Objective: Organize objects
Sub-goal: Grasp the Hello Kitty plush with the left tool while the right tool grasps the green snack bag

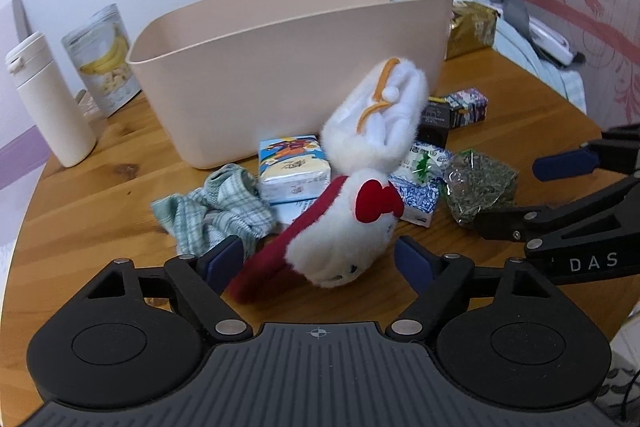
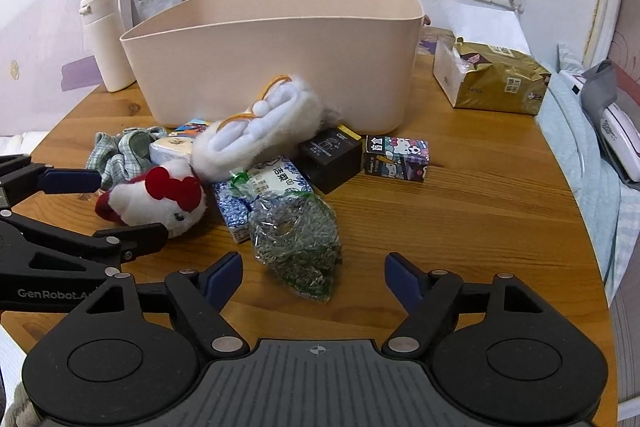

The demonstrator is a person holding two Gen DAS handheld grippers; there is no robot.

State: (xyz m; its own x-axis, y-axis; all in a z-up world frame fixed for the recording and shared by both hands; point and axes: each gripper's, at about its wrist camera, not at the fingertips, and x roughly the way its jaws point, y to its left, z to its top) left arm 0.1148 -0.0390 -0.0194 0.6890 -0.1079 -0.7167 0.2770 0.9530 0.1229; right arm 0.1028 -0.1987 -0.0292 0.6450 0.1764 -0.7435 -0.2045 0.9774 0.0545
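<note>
A beige plastic bin [image 1: 280, 67] [image 2: 280, 59] stands on the round wooden table [image 1: 100, 195]. In front of it lies a heap: a white plush cat with a red bow [image 1: 348, 219] [image 2: 160, 195], white fluffy slippers [image 1: 380, 111] [image 2: 260, 135], a checked cloth [image 1: 216, 211] [image 2: 120, 151], tissue packs [image 1: 292, 167] [image 2: 256, 195], a bag of dried herbs [image 1: 476, 183] [image 2: 296, 247], a black box [image 2: 330, 157] and a cartoon box [image 1: 468, 105] [image 2: 396, 157]. My left gripper [image 1: 320, 259] is open around the plush. My right gripper [image 2: 314, 279] is open just before the herb bag.
A white bottle [image 1: 48, 99] [image 2: 106, 39] and a banana snack pouch [image 1: 104, 55] stand left of the bin. A gold packet [image 2: 492, 79] lies at the right back. A bed edge with a device [image 2: 612, 131] is to the right.
</note>
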